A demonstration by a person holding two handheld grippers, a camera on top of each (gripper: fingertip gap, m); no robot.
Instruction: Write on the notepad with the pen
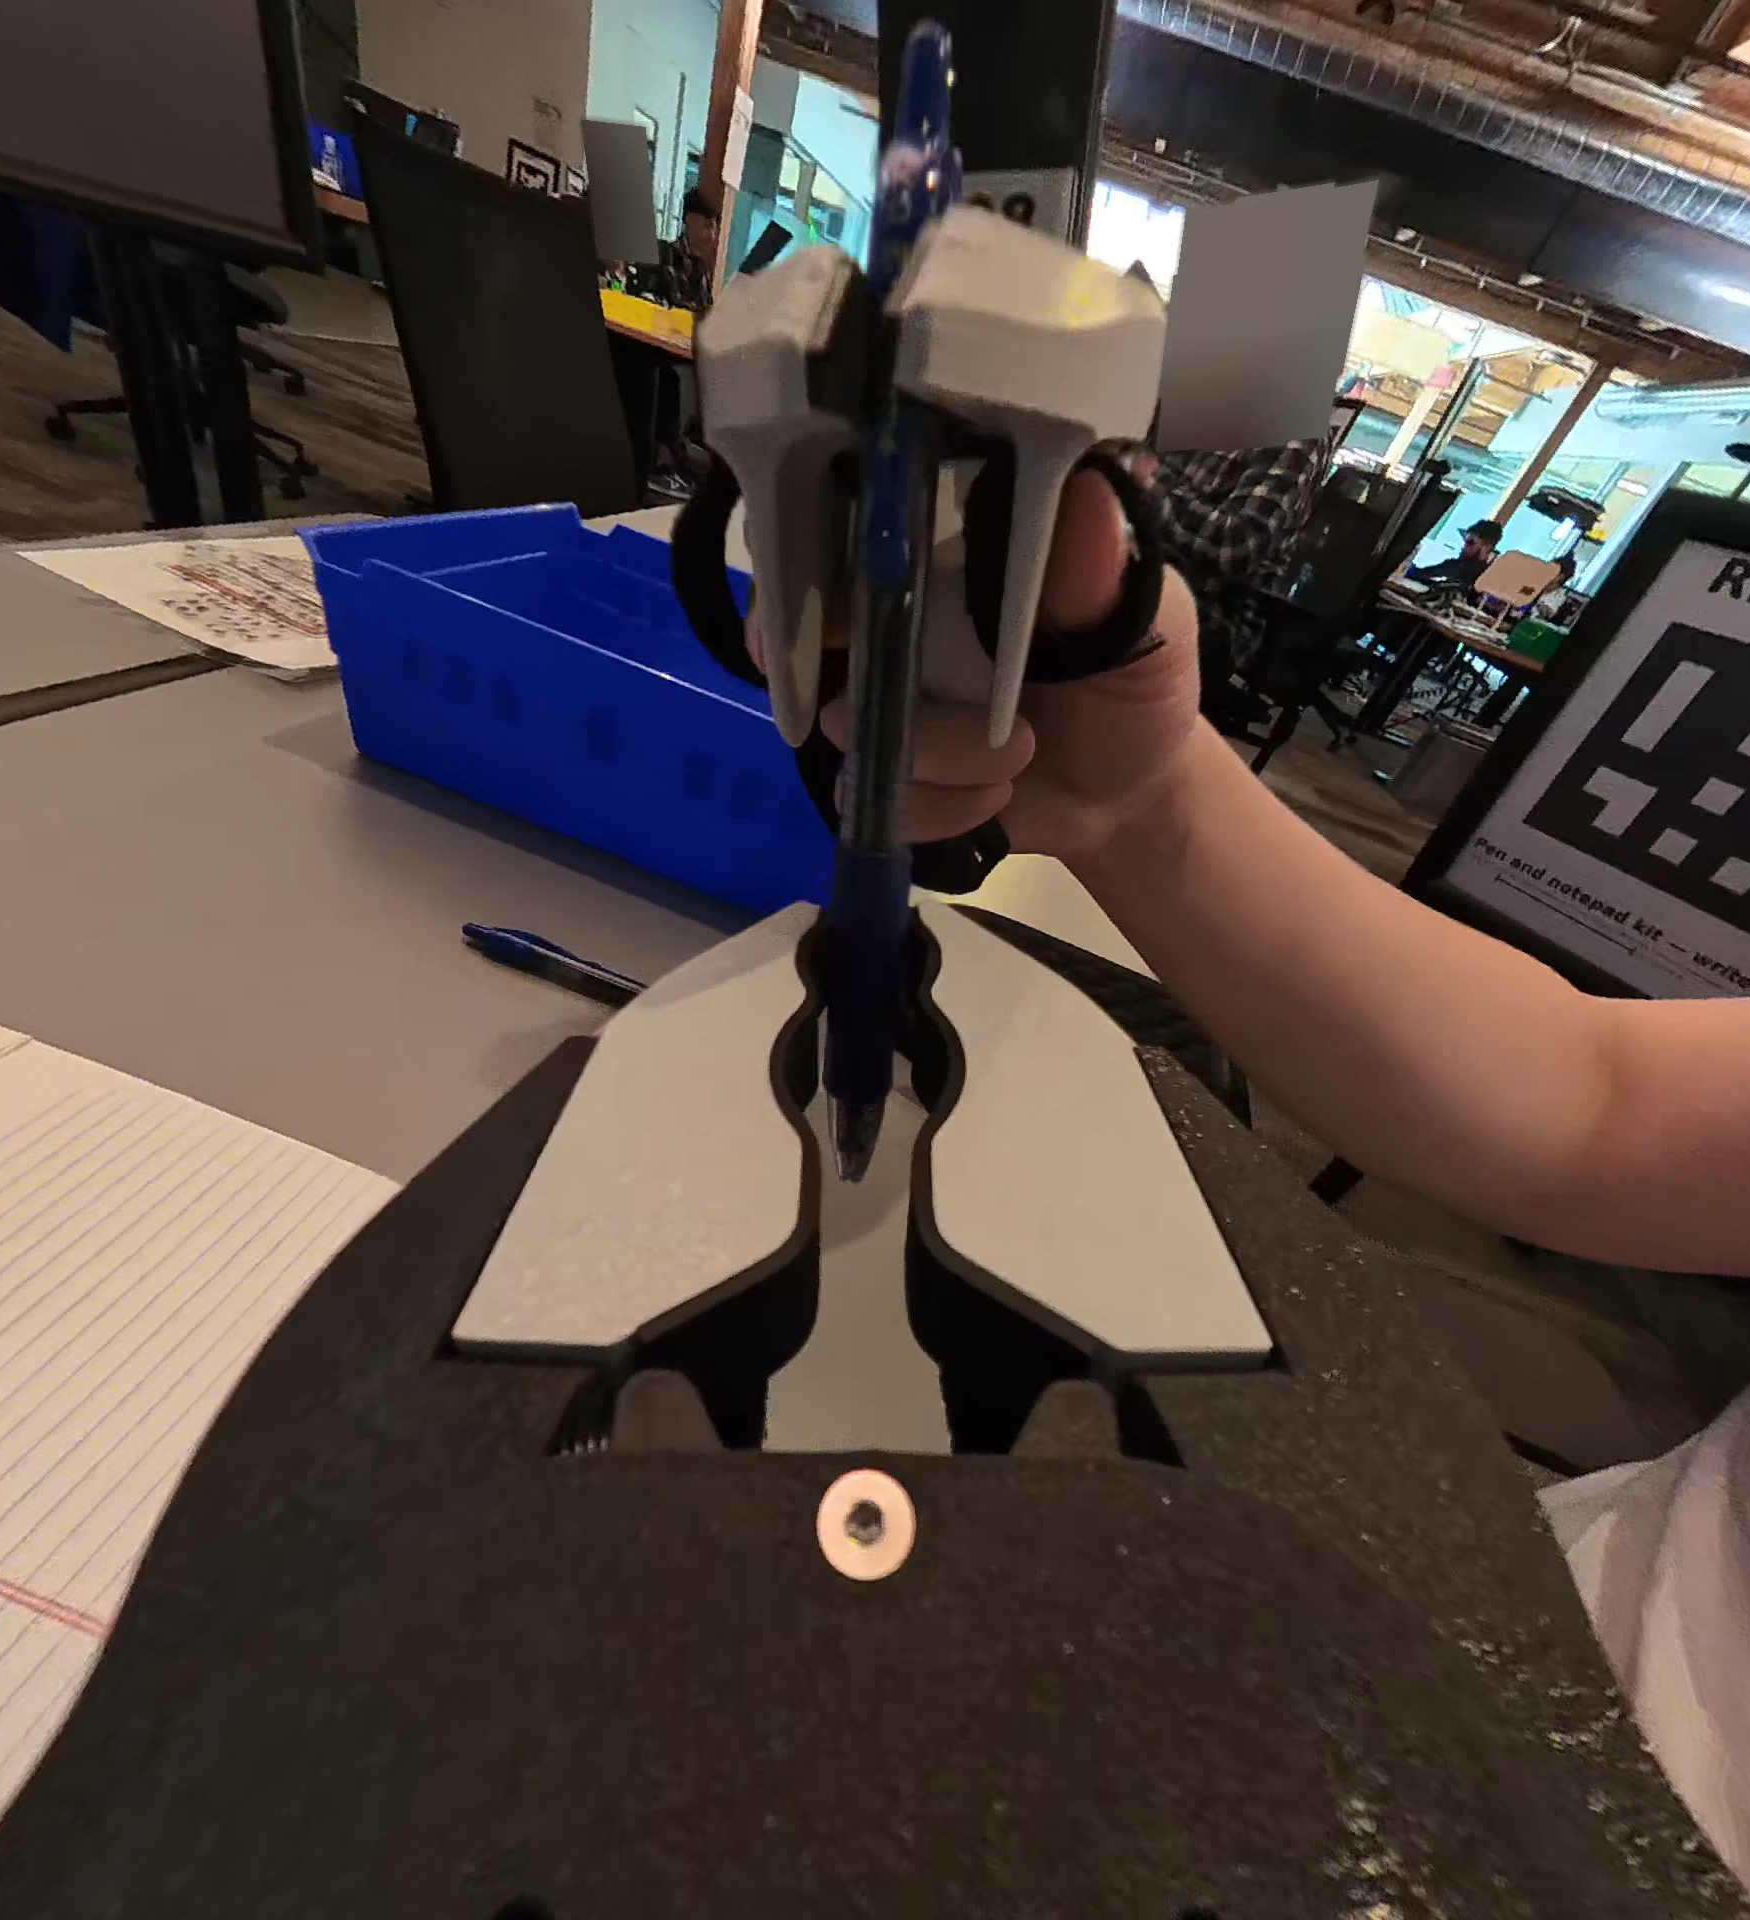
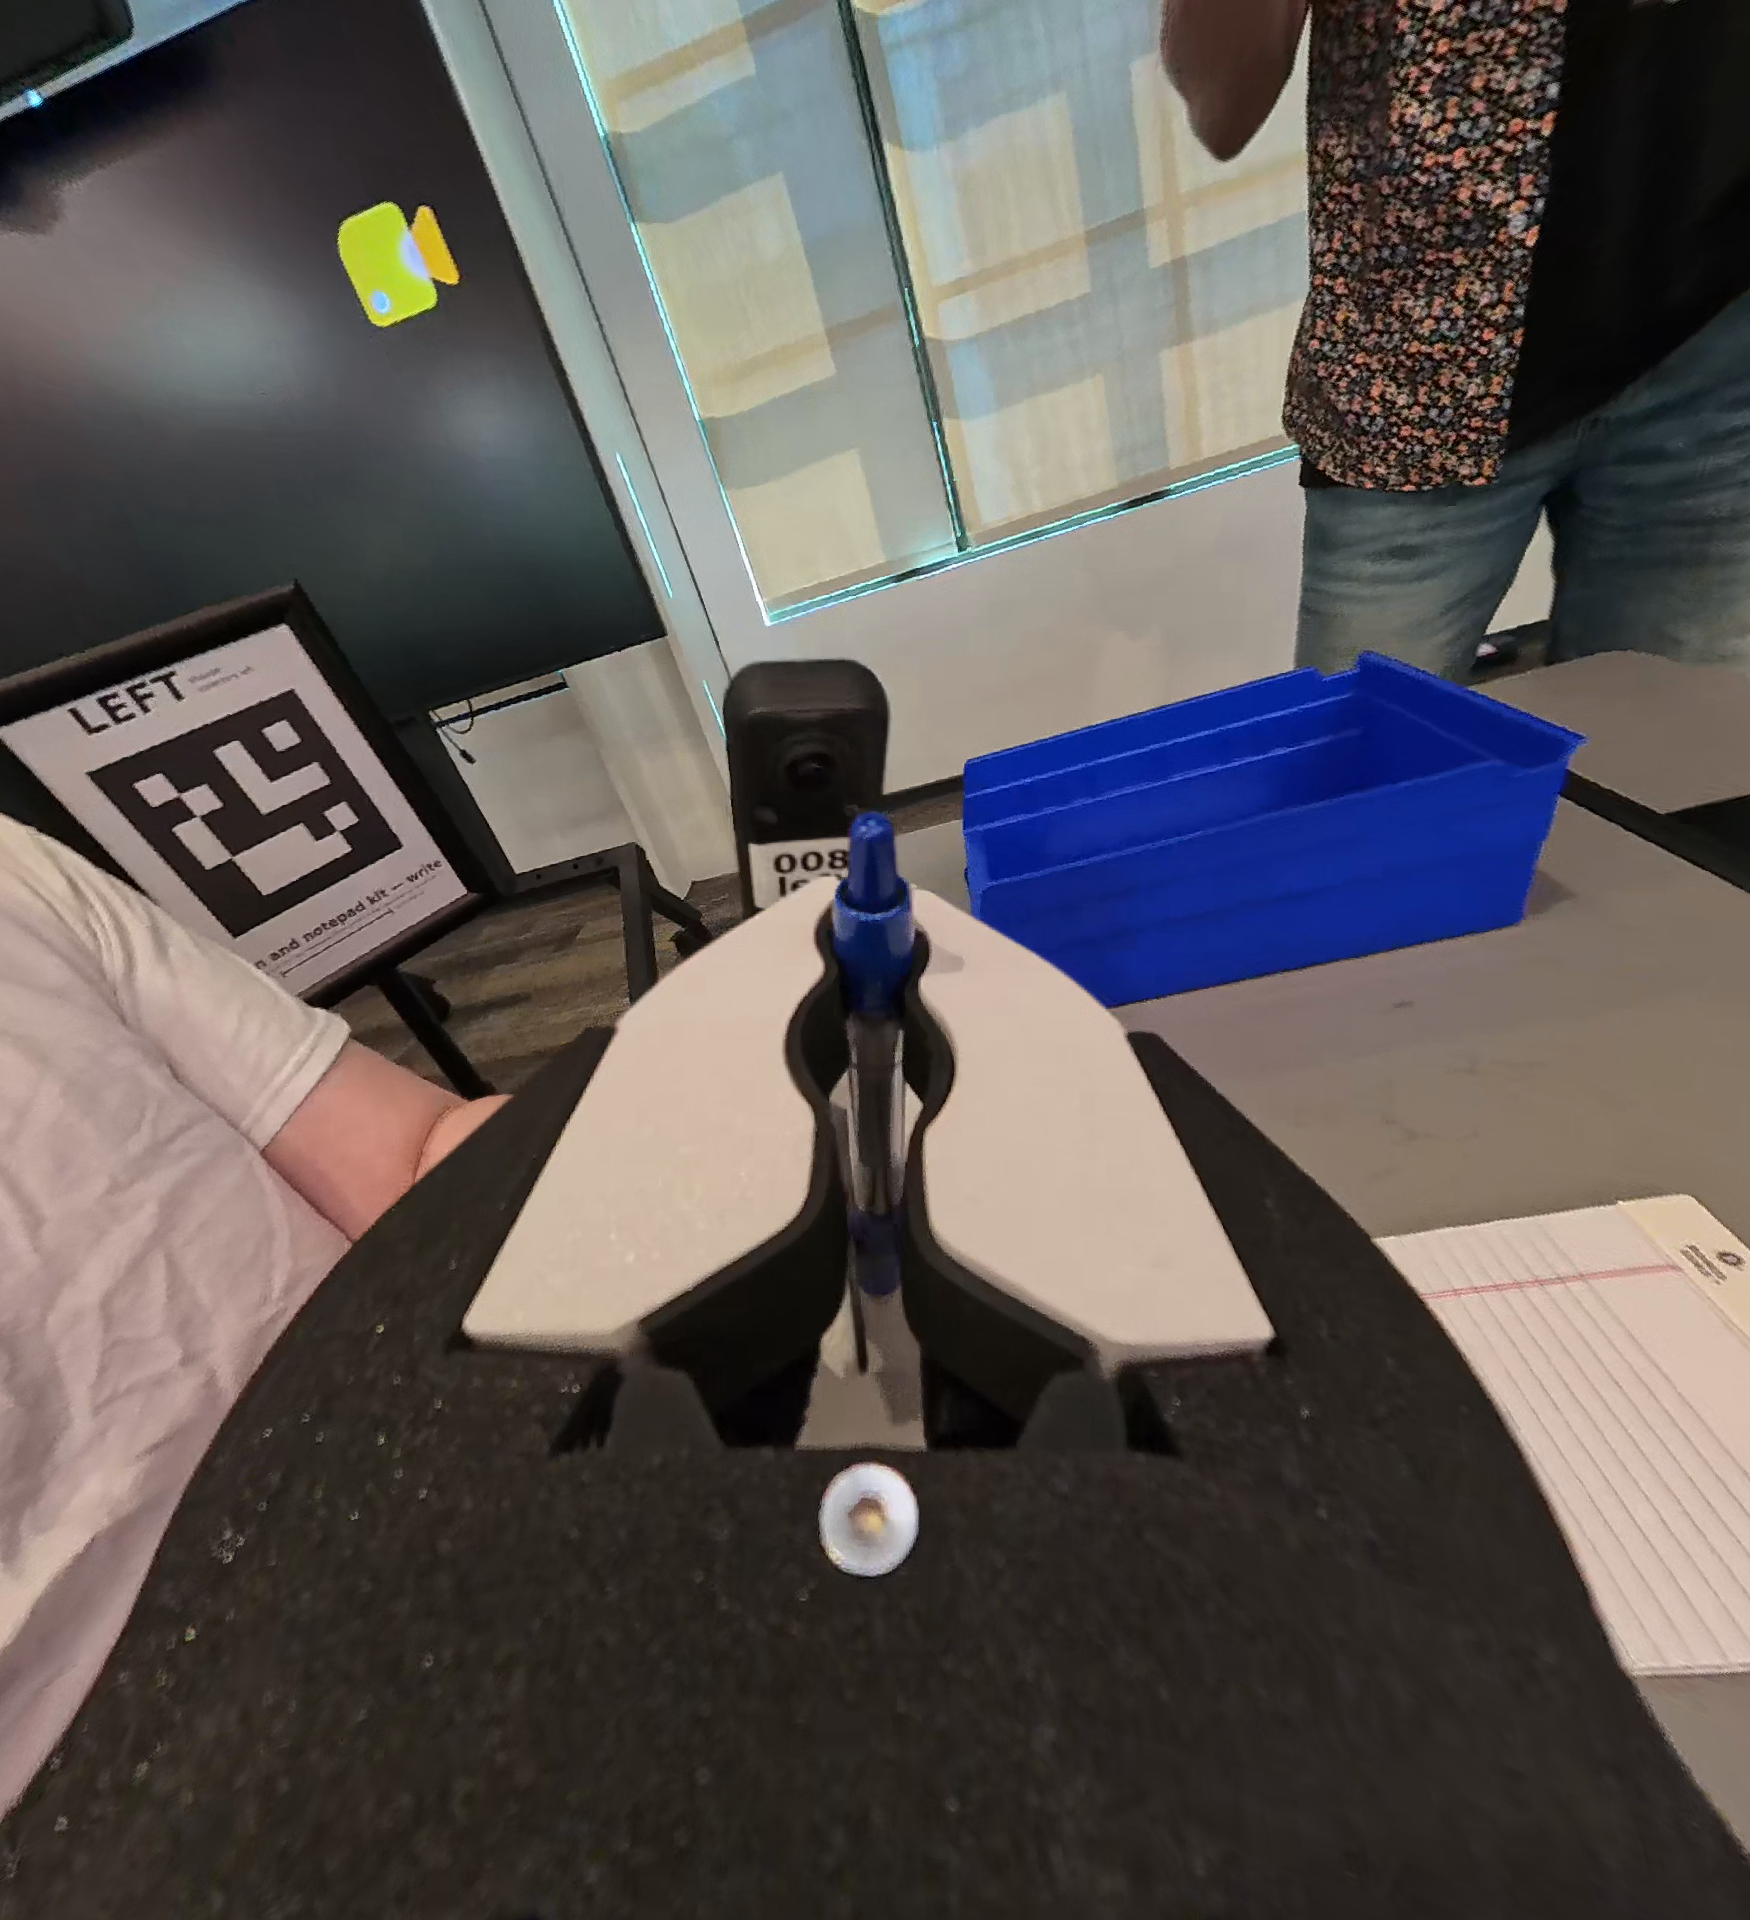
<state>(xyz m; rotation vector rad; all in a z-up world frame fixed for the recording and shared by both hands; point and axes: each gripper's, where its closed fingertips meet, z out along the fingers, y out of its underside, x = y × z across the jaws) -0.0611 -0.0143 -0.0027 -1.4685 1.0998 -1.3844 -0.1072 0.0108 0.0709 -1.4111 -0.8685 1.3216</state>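
A blue pen (image 1: 871,644) stands upright in the air, clicker end up and tip down. My right gripper (image 2: 871,925) is shut on its clear barrel, and the blue clicker end (image 2: 871,862) sticks out above the fingertips. In the left wrist view the right gripper (image 1: 897,343) faces the camera, held by a hand (image 1: 1058,748). My left gripper (image 1: 866,925) sits lower, fingertips closed against the pen's blue grip just above the tip. The lined notepad (image 1: 71,1299) lies on the grey table (image 1: 175,831) at the left; it also shows in the right wrist view (image 2: 1629,1455).
A second blue pen (image 1: 549,961) lies on the table beside the left gripper. A blue plastic bin (image 1: 538,665) stands behind it and also shows in the right wrist view (image 2: 1266,821). Framed marker signs (image 1: 1681,769) (image 2: 237,800) stand off the table. A person (image 2: 1577,416) stands behind the bin.
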